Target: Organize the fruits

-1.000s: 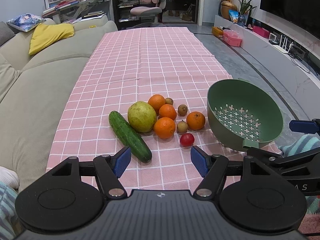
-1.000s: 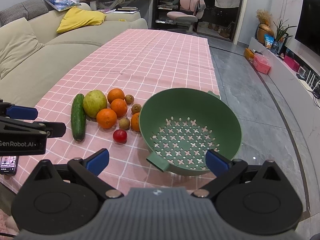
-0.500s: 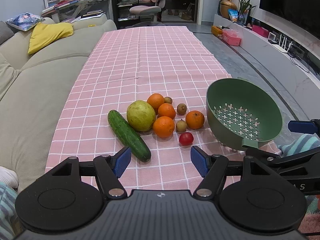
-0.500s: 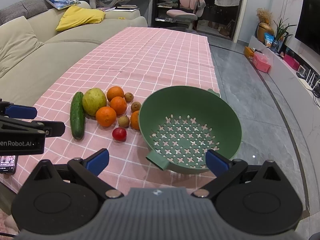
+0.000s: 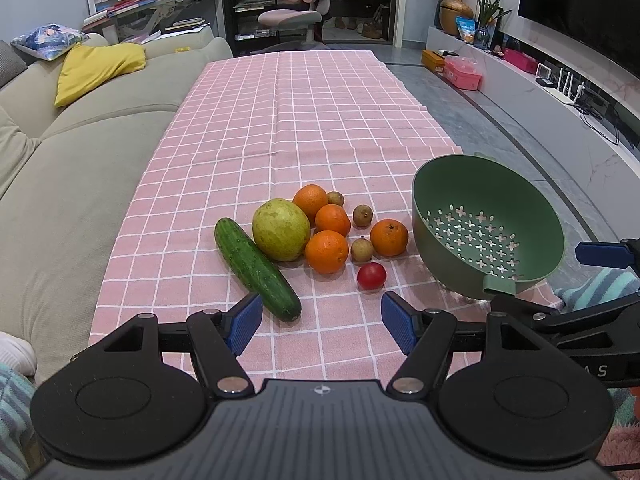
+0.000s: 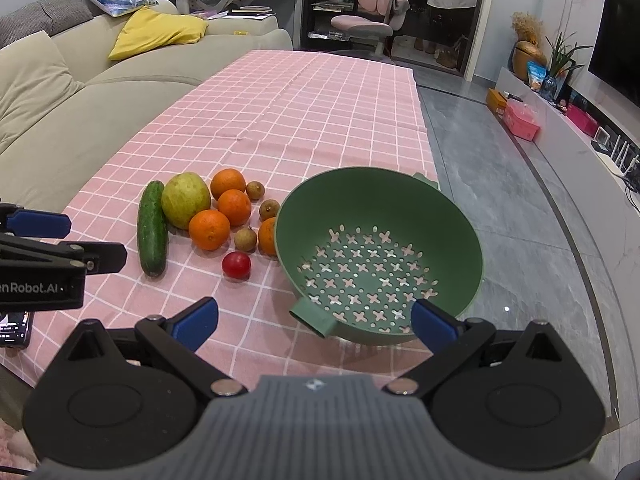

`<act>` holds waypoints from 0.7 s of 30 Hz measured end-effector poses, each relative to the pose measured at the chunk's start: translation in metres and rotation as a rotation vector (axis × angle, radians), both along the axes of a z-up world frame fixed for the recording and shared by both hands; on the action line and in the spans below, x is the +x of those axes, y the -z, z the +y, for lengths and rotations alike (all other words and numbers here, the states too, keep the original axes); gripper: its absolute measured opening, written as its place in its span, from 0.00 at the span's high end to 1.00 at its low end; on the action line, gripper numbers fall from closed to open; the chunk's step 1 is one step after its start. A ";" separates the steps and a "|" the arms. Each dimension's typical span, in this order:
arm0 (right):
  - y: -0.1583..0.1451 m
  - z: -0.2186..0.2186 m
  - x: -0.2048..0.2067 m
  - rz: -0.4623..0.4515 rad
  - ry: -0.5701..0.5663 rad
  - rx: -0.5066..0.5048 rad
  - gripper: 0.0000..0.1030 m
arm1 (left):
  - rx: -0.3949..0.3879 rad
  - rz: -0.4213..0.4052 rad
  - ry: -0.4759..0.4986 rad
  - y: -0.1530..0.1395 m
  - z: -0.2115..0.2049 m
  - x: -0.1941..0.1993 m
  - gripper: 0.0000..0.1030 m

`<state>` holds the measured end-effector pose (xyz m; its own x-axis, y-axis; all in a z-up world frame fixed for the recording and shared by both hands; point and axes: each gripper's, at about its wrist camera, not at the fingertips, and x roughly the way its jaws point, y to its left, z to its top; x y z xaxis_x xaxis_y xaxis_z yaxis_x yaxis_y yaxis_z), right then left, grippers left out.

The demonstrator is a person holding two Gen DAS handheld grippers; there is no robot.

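Nothing has really moved since a second ago: the fruit sits a shade lower in both views, but your hands have held their place. Your left tool (image 5: pixel 321 317) hangs with its blue pads spread wide and nothing between them, just short of the cucumber (image 5: pixel 256 267). Your right tool (image 6: pixel 315 323) is spread wide too, its pads either side of the green colander's (image 6: pixel 460 236) near rim without touching it. The fruit lies clustered on the pink checked surface (image 5: pixel 304 120), left of the colander: a large guava (image 5: pixel 281 229) beside the cucumber, four oranges (image 5: pixel 326 251), three small brown fruits (image 5: pixel 362 249) and a red one (image 5: pixel 371 275) nearest you. The colander is empty.
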<state>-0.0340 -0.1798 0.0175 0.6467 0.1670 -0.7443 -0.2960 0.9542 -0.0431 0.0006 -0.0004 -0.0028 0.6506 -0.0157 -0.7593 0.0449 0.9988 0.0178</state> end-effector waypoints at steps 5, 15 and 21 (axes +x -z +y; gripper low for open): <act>0.000 -0.001 0.000 0.005 0.004 0.003 0.04 | -0.004 0.007 0.001 0.000 0.000 0.000 0.22; 0.000 -0.001 0.001 0.013 0.006 0.002 0.04 | -0.007 0.010 0.002 0.001 -0.001 -0.001 0.22; 0.001 -0.001 0.002 0.019 0.008 0.003 0.04 | -0.012 0.015 0.003 0.001 0.000 0.000 0.22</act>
